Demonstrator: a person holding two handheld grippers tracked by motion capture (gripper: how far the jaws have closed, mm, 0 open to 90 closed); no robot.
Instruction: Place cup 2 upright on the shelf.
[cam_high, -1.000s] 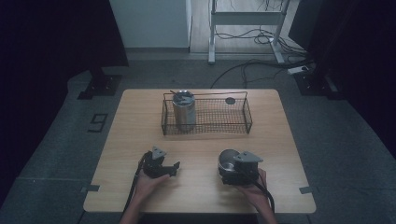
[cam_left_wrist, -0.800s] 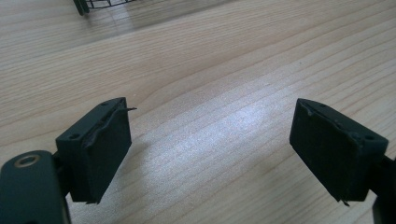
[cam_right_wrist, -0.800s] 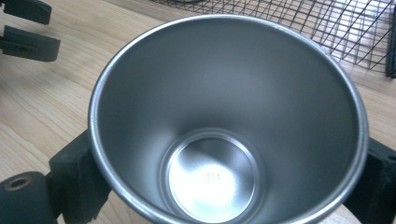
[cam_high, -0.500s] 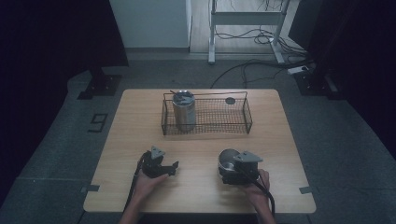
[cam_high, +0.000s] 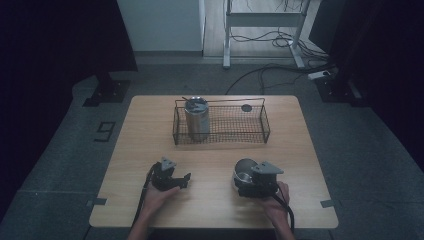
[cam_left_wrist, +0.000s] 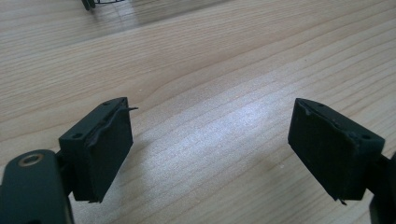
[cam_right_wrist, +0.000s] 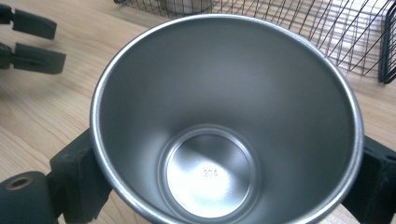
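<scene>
Right gripper (cam_high: 248, 179) fingers (cam_right_wrist: 77, 179) are clamping a steel cup (cam_right_wrist: 224, 121), which is hiding their tips; left gripper (cam_high: 176, 180) fingers (cam_left_wrist: 100, 149) are standing wide, empty, over the bench (cam_left_wrist: 210, 70).

Glossy metal cup (cam_right_wrist: 224, 116); matt wooden table (cam_high: 300, 150)

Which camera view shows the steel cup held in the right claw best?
The right gripper view: the steel cup is seen close up, with its rim, shiny inside and stamped bottom clear, between the right claw jaws. The high view shows it small and partly hidden. The left gripper view shows bare table between open jaws.
</scene>
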